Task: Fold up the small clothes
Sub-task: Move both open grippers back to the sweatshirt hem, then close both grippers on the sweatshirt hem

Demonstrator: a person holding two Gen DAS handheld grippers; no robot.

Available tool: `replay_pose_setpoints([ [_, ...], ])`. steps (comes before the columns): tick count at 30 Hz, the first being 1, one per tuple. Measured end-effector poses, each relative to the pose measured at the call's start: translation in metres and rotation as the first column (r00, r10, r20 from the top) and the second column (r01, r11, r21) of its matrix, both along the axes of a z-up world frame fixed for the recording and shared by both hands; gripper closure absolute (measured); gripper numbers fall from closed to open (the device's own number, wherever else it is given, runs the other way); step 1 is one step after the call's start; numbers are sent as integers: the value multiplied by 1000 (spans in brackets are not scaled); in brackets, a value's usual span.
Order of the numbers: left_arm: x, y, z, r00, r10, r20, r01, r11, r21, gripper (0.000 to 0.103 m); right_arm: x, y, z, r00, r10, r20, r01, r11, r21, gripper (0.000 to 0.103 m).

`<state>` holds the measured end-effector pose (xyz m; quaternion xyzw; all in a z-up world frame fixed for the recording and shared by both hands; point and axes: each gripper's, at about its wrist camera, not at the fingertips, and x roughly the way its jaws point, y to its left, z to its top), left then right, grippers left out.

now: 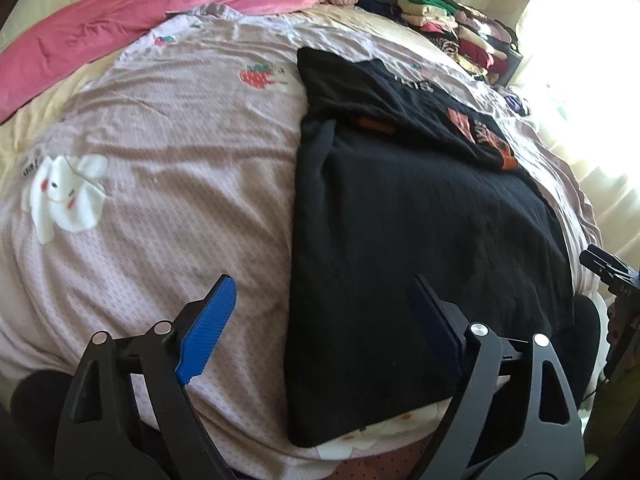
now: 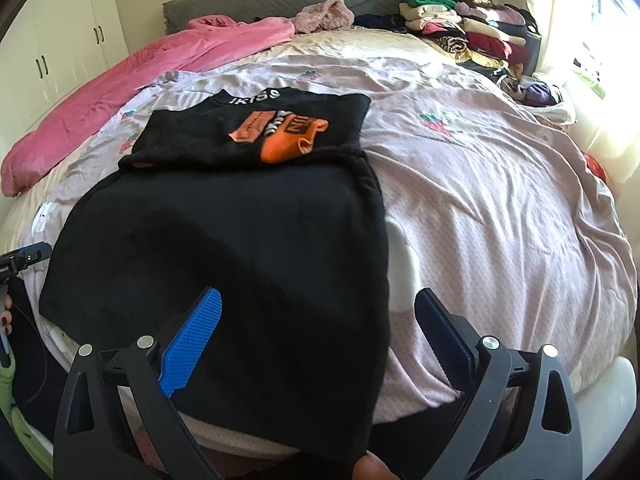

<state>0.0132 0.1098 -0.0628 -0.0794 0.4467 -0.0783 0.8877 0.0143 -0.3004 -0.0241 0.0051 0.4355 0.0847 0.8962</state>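
A black garment (image 1: 420, 240) with orange patches lies flat on the pink bed cover, its far part folded over the near part; it also shows in the right wrist view (image 2: 240, 232). My left gripper (image 1: 324, 320) is open, its fingers straddling the garment's near left edge just above the cloth. My right gripper (image 2: 320, 328) is open over the garment's near right edge and holds nothing. The orange patch (image 2: 288, 138) sits on the folded part.
A pink blanket (image 2: 120, 92) lies along the bed's far left. A pile of folded clothes (image 2: 460, 32) sits at the far right by the bright window. White cupboards (image 2: 60, 52) stand at the left. The bed cover (image 2: 500, 200) spreads right of the garment.
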Motion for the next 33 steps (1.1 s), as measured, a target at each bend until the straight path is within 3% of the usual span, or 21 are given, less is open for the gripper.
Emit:
replay_pose_setpoints([
  [4, -5, -8, -8, 999, -25, -22, 25, 1000, -2, 30, -7, -9, -8, 1000, -14, -23, 14, 1000, 10, 6],
  [14, -10, -11, -17, 999, -29, -42, 29, 999, -17, 61, -19, -19, -23, 997, -3, -76, 7, 999, 49, 8],
  [16, -9, -10, -17, 999, -27, -45, 26, 999, -22, 62, -20, -21, -27, 996, 2, -90, 4, 998, 67, 9],
  [19, -9, -10, -19, 998, -23, -55, 21, 999, -25, 62, -20, -24, -33, 993, 15, -120, -3, 995, 99, 29],
  [23, -10, -10, -20, 998, -20, -59, 19, 1000, -22, 62, -21, -22, -37, 990, 36, -133, -22, 994, 106, 49],
  [33, -9, -7, -25, 997, -15, -75, 12, 999, -36, 61, -15, -31, -56, 983, 17, -183, 9, 990, 139, 51],
])
